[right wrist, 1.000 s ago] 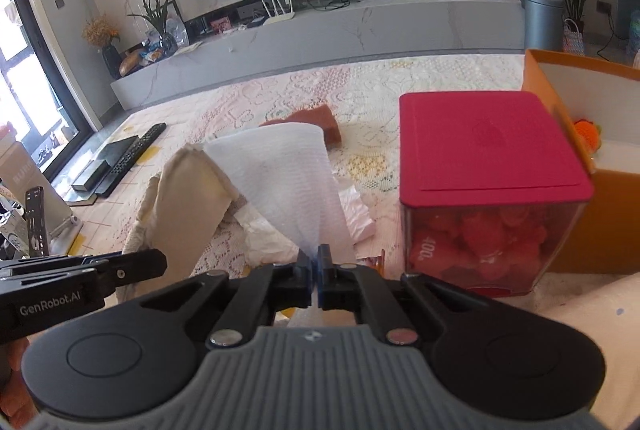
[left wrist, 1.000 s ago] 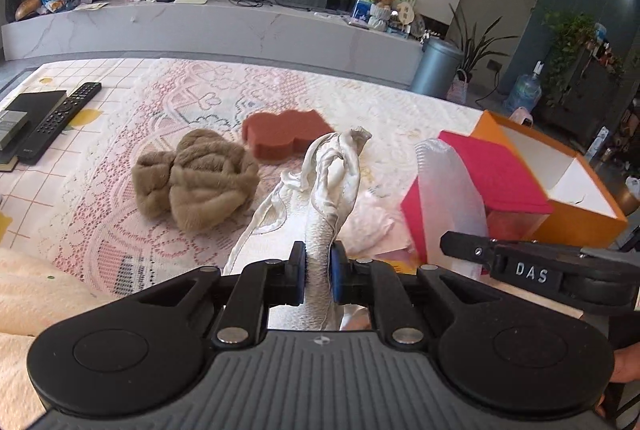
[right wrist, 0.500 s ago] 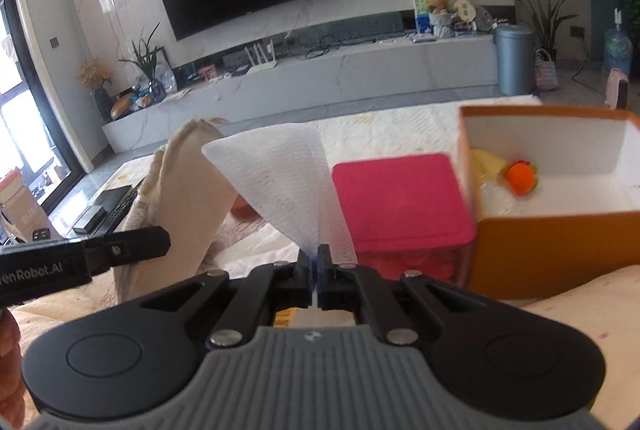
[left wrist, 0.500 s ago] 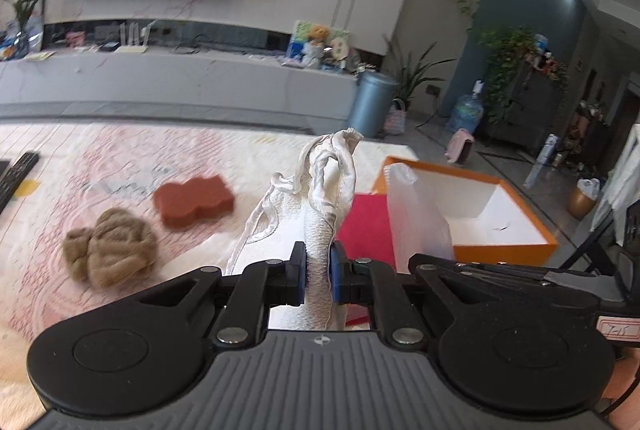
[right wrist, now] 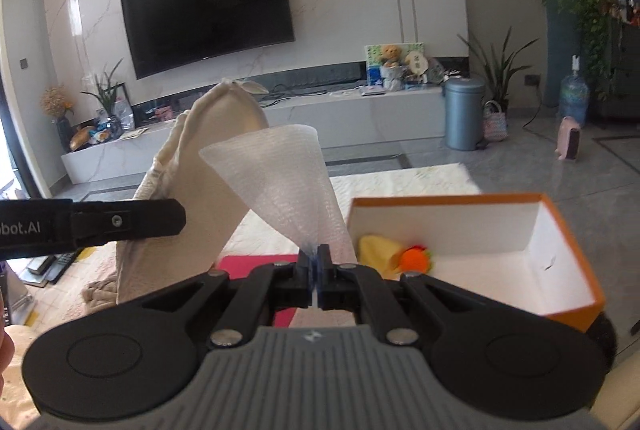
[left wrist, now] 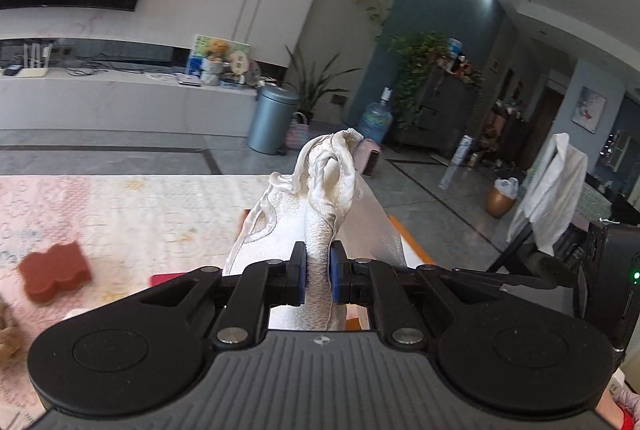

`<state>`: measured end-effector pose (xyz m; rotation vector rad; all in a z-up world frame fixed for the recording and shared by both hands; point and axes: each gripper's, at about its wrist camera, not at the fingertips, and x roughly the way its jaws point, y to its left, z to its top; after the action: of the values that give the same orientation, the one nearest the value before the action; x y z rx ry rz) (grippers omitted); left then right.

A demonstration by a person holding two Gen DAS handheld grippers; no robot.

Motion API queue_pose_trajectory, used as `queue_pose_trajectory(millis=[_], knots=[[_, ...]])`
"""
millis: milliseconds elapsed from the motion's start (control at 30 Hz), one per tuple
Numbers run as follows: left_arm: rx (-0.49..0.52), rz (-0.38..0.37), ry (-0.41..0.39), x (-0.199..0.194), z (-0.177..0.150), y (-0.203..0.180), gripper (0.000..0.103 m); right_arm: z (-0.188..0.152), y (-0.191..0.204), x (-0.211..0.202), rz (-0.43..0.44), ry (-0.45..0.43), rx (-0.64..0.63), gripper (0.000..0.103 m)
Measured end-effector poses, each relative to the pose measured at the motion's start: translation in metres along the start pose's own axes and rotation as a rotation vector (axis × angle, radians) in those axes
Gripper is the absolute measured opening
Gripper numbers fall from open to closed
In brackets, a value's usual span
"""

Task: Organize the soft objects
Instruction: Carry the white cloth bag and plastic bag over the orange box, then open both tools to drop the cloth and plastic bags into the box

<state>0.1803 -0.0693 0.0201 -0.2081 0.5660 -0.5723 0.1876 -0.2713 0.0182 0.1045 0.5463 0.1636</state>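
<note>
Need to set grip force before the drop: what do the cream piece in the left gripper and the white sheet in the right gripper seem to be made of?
The cream piece in the left gripper looks like soft woven or knit fabric: matte, limp folds and a gathered hem. The white sheet in the right gripper looks like thin embossed foam wrap or tissue: translucent, fine ribbing, holding a stiff cone shape. Which of the two, I cannot tell.

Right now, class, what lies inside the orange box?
Inside the orange box: a yellow soft thing and an orange toy. The right tool and its tissue hide the near corner.

Orange box (right wrist: 560,294) open-topped — yellow toy (right wrist: 376,250) crowds its left corner.
</note>
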Motion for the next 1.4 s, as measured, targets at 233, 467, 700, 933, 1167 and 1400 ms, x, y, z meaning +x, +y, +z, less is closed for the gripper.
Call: queue_pose_trajectory(millis=[233, 467, 700, 933, 1167, 1400], knots=[[-0.011, -0.099, 0.078, 0.056, 0.008, -0.023, 0.012, 0.010, -0.043, 0.017, -0.090, 0.044, -0.012, 0.000], [-0.068, -0.174, 0.175, 0.116, 0.007, -0.030, 0.012, 0.008, -0.089, 0.048, -0.165, 0.144, 0.009, 0.000], [-0.130, -0.208, 0.273, 0.164, -0.006, -0.024, 0.012, -0.001, -0.121, 0.084, -0.236, 0.263, 0.013, 0.000], [-0.173, -0.186, 0.365, 0.196, -0.023, -0.017, 0.012, -0.020, -0.137, 0.114, -0.268, 0.391, -0.014, 0.000], [-0.171, -0.148, 0.397, 0.203, -0.027, -0.017, 0.019, -0.029, -0.141, 0.125, -0.267, 0.433, -0.030, 0.004], [-0.185, -0.113, 0.379, 0.195, -0.023, -0.017, 0.052, -0.028, -0.133, 0.119, -0.267, 0.411, -0.071, 0.034]])
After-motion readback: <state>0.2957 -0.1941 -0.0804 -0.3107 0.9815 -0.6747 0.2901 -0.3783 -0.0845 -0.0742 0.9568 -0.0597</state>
